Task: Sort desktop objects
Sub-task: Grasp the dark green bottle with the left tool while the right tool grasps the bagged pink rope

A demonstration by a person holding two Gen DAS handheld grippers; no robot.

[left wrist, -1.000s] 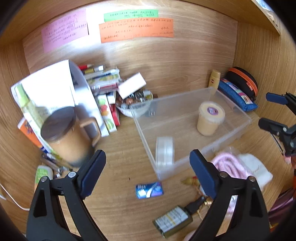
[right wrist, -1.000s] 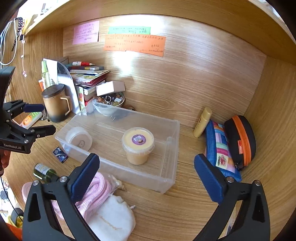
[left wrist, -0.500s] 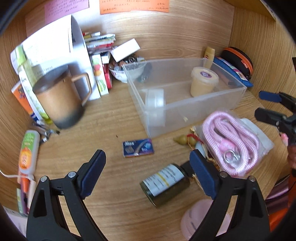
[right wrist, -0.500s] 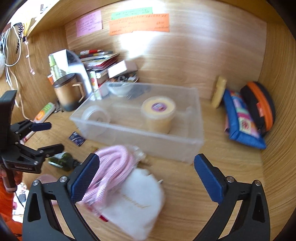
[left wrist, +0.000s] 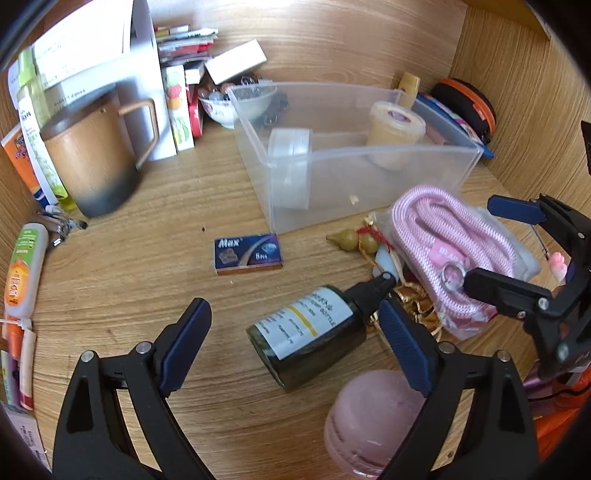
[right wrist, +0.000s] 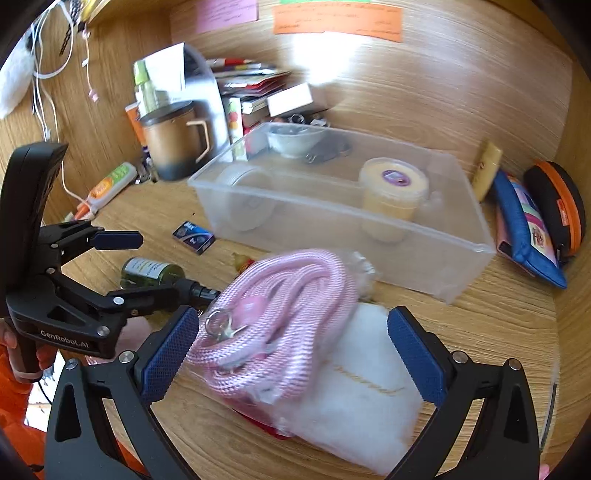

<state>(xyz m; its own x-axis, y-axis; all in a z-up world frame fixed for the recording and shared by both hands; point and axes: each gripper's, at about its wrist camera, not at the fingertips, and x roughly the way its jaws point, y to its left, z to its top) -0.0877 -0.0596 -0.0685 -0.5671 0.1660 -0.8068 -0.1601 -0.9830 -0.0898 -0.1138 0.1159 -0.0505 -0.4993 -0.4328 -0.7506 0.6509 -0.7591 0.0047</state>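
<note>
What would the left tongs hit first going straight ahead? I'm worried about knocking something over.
Probably the dark green bottle, lying on its side between the open left tongs, just ahead of the tips. Beyond it lies the small blue box. Depth is hard to judge in this fisheye view.

A home study desk set in a wooden alcove. The wood-grain tabletop (left wrist: 129,280) is walled on 3 sides by matching panels, with pink and orange sticky notes (right wrist: 336,18) on the back wall. Personal clutter fills it: a lidded mug (left wrist: 92,162), stacked books (right wrist: 251,85) and papers, a bowl (right wrist: 295,142) of small trinkets, a clear bin (left wrist: 369,177), a pencil case (right wrist: 524,225), a pink cord (right wrist: 288,314), a dark bottle (left wrist: 314,336). Charging cables (right wrist: 48,85) hang at the left wall.
</note>
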